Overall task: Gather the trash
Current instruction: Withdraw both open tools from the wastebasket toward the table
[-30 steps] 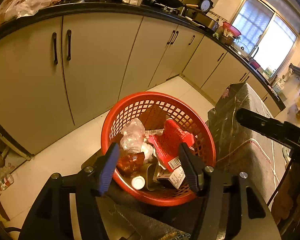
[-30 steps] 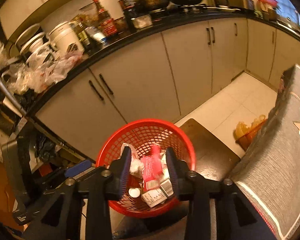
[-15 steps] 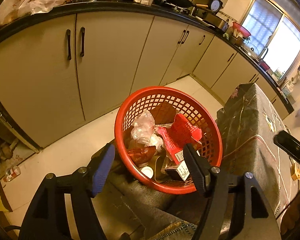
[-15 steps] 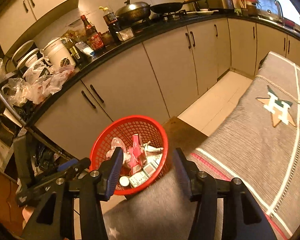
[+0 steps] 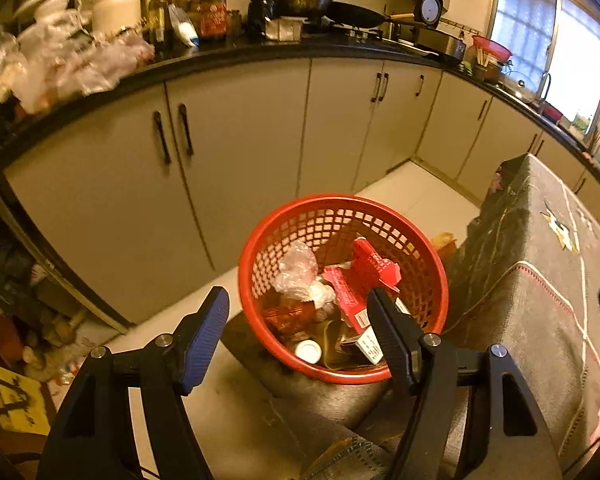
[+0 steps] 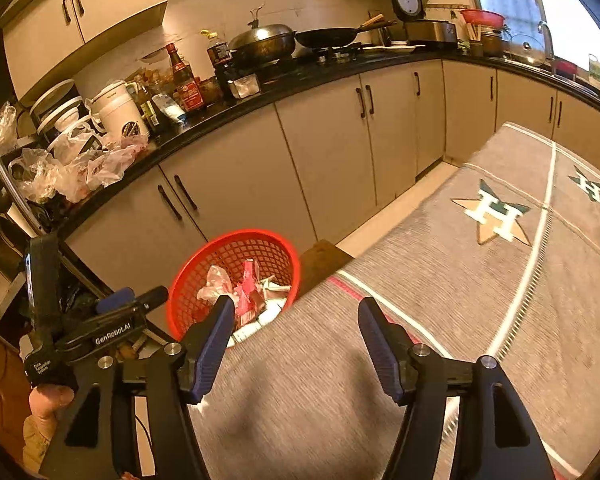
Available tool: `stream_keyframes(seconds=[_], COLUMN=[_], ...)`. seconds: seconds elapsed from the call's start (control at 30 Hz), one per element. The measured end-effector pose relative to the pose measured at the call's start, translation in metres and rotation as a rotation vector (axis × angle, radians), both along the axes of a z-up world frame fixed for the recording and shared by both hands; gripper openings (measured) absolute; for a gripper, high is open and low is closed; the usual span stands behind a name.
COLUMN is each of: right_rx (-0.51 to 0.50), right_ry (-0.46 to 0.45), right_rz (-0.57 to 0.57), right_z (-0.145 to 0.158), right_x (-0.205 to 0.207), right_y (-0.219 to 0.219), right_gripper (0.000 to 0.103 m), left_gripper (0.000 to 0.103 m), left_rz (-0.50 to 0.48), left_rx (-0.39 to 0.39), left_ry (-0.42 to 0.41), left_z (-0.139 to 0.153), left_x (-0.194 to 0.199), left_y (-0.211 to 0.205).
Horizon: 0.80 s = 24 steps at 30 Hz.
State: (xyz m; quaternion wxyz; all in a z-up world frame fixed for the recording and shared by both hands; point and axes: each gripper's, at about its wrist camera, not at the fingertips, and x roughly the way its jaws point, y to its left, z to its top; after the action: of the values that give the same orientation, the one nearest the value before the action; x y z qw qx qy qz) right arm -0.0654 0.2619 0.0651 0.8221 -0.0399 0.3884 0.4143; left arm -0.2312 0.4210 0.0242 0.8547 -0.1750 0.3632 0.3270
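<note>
Evidently both are done dropping: the left gripper gapes empty above the red basket of trash beside the table's corner, the right gripper opening, empty, over the tablecloth

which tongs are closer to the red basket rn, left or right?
Left. The left tongs hang just above the red basket, framing its near rim. The right tongs, jaws opening and empty, sit off over the grey cloth.

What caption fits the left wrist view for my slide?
Empty left gripper above a red basket filled with trash, beside a cloth-covered table in a kitchen.
</note>
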Motion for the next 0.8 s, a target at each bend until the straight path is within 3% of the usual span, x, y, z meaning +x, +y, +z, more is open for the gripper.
stream_keyframes(seconds=[0.33, 0.8], right_rx=[0.011, 0.042], right_ry=[-0.013, -0.029], right_rz=[-0.049, -0.12], right_z=[0.005, 0.014], right_x=[-0.019, -0.036], right_y=[-0.047, -0.104], right_gripper=[0.073, 0.076], left_gripper=[0.072, 0.076], left_rz=[0.0, -0.056], left_rx=[0.137, 0.227], left_ry=[0.005, 0.025], left_z=[0.025, 0.043], left_x=[-0.008, -0.004], left_y=[-0.042, -0.086])
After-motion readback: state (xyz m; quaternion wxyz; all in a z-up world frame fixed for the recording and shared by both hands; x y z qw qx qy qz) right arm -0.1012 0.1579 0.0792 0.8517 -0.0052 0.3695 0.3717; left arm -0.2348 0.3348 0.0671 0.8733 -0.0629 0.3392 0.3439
